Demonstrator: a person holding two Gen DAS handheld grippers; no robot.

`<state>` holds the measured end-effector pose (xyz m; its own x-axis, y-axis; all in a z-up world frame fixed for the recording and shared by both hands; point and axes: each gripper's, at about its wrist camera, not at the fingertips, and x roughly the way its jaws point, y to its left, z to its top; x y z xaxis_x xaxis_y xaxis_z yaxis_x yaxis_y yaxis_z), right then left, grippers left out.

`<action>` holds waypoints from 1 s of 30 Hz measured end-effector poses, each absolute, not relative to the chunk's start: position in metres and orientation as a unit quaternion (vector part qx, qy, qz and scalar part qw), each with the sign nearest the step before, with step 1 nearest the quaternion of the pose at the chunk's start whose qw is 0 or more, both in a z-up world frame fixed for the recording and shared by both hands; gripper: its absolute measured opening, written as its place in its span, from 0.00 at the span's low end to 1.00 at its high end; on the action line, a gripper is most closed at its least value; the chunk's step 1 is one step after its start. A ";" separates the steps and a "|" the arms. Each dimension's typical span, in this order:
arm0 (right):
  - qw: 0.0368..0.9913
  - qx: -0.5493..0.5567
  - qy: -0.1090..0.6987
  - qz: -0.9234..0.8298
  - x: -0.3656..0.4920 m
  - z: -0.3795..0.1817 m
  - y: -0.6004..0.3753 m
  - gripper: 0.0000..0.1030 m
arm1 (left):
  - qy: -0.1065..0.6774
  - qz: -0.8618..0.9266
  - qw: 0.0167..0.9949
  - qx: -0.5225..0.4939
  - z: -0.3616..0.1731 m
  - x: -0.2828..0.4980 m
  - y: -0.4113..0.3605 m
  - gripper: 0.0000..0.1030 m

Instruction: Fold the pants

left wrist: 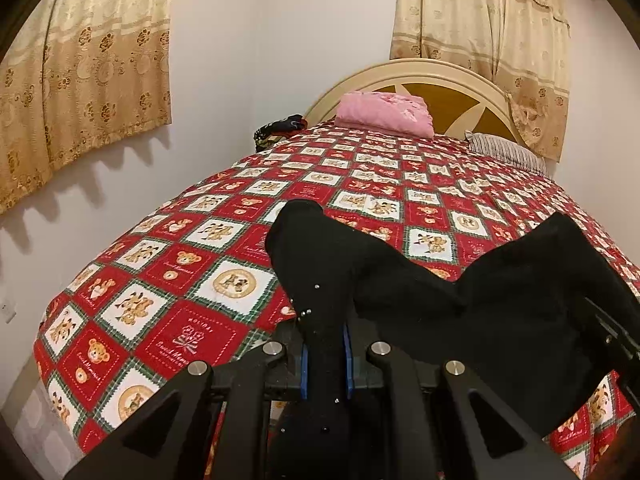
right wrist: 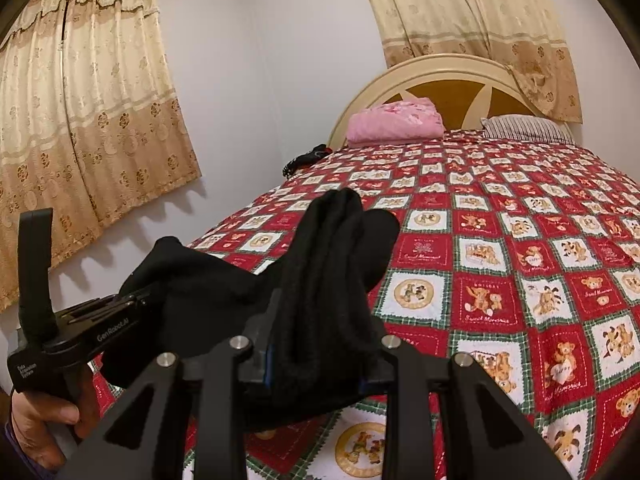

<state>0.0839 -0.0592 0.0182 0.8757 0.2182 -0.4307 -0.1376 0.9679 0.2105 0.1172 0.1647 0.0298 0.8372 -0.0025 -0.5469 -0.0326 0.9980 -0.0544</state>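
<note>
Black pants point(left wrist: 500, 300) hang as a sagging band over the red teddy-bear quilt point(left wrist: 180, 280), stretched between my two grippers. My left gripper point(left wrist: 326, 356) is shut on one bunched end, and the cloth stands up between its blue pads. In the right wrist view my right gripper point(right wrist: 316, 360) is shut on a thick wad of the pants point(right wrist: 336, 248), which hides its fingertips. Off to the left there, a hand point(right wrist: 40, 412) holds the left gripper point(right wrist: 132, 304) with cloth draped from it. The right gripper point(left wrist: 612, 332) shows at the right edge of the left wrist view.
A folded pink blanket point(left wrist: 384, 114) and a striped pillow point(left wrist: 508, 148) lie by the cream headboard point(left wrist: 440, 76). A dark item point(left wrist: 280, 128) sits at the bed's far left corner. The wall and curtains point(left wrist: 80, 80) run close along the bed's left side.
</note>
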 end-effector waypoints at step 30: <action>0.917 0.081 0.386 0.055 0.189 -0.071 -0.056 0.48 | 0.419 0.050 0.906 -0.033 -0.040 0.189 0.212 0.36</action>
